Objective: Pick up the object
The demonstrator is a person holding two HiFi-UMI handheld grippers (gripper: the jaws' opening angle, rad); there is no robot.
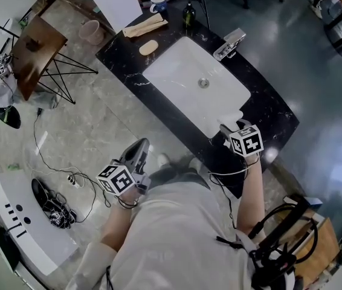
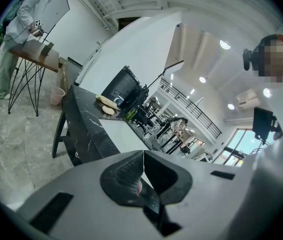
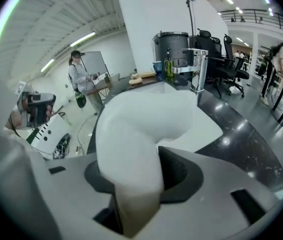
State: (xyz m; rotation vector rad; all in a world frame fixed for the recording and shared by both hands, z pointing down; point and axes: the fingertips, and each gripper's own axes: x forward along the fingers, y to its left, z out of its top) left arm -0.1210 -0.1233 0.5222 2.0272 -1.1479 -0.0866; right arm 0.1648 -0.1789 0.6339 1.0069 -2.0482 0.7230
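Note:
The object is a thick, soft white piece, bent over like folded cloth or foam. My right gripper is shut on its lower end, and the piece narrows where the jaws pinch it. In the head view the right gripper is at the near corner of the white sink, with the white piece sticking out over the rim. My left gripper hangs off the counter's near-left side over the floor. In its own view the left gripper is shut with nothing between its jaws.
The sink is set in a black marble counter with a chrome tap at the far side. Pale wooden pieces, a blue mug and a green bottle stand at the counter's far end. A pink bin and cables are on the floor.

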